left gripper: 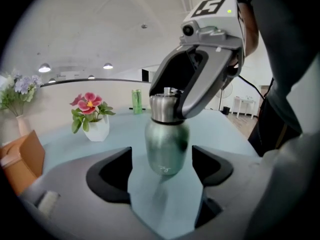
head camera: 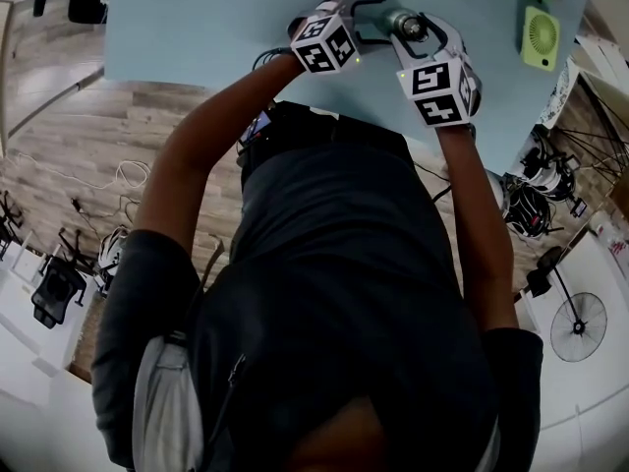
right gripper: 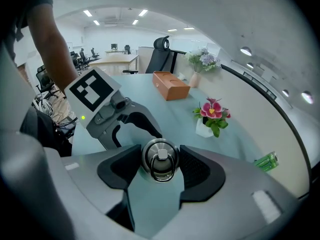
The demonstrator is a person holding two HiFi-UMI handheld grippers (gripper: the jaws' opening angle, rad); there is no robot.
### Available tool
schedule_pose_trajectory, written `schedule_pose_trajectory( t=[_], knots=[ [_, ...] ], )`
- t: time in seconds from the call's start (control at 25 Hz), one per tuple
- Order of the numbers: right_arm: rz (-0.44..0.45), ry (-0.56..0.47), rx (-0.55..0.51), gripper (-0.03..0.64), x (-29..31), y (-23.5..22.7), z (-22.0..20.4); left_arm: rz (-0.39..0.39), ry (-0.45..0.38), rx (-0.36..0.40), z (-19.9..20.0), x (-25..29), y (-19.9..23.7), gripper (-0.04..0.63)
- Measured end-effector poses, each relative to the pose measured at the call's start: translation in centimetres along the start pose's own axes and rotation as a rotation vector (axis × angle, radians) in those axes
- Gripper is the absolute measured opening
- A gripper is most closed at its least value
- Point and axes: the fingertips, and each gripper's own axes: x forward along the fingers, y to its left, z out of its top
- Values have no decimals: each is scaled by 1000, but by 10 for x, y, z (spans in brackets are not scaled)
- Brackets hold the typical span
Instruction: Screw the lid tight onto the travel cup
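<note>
A green metal travel cup (left gripper: 166, 146) stands upright on the pale blue table (left gripper: 225, 134). Its silver lid (right gripper: 160, 159), with a ring handle on top, sits on the cup's neck. My right gripper (right gripper: 160, 168) comes down from above and is shut on the lid, one jaw against each side. My left gripper (left gripper: 162, 171) is level with the cup's body, open, with a gap between each jaw and the cup. In the head view both grippers meet at the cup (head camera: 404, 24) near the table's near edge; the right gripper (head camera: 413, 29) covers most of it.
A white pot of pink flowers (left gripper: 95, 129) and a green can (left gripper: 136, 101) stand behind the cup. A brown box (right gripper: 171, 91) and a vase of flowers (right gripper: 200, 64) sit farther along the table. A small green fan (head camera: 540, 37) lies at the right.
</note>
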Motion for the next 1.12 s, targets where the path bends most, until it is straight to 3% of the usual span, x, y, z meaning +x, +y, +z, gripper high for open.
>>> schedule_pose_trajectory(
  t=[0.4,0.76,1.12],
  knots=[
    [-9,13,-12,238,1,-1,-3,51,3,43,6,-59,8,419],
    [-8,36,25,238,-3,5,-1,163,-37,51,24,-143,33,417],
    [-68,-46,106,237,-34,-6,18,291,-185,33,73,-219,58,417]
  ],
)
